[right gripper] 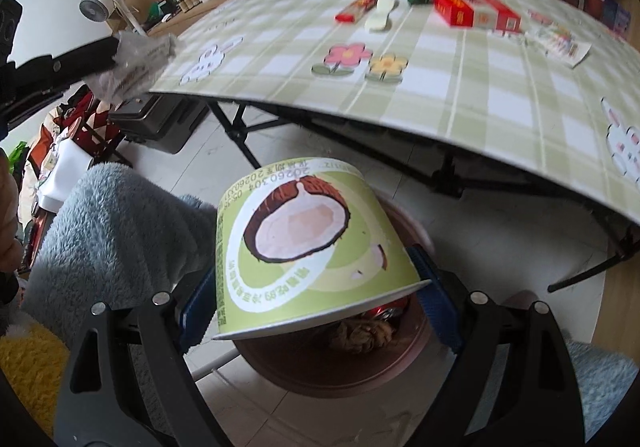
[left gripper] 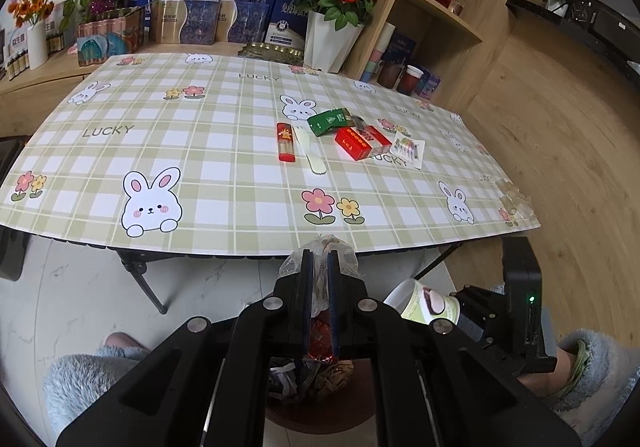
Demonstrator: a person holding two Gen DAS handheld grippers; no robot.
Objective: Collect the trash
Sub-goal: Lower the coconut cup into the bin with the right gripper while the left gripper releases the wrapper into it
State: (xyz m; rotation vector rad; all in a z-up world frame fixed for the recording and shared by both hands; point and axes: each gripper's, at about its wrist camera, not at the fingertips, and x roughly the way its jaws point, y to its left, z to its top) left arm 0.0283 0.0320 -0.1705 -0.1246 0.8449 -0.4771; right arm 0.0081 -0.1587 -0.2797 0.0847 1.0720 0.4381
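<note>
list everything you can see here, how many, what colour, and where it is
Table: one, green plaid bunny cover, centre.
Red boxes: two, mid-table, side by side.
Green packet: one, behind the boxes.
Red tube: one, left of a pale spoon.
Pen card: one, white, right of the boxes.
Bin: one, brown, on the floor below the grippers, trash inside.
Paper cup: one, green coconut print, upside down between the right gripper's fingers.
Clear wrapper: one, pinched in the left gripper.
Person's fleece legs: grey-blue, below.
</note>
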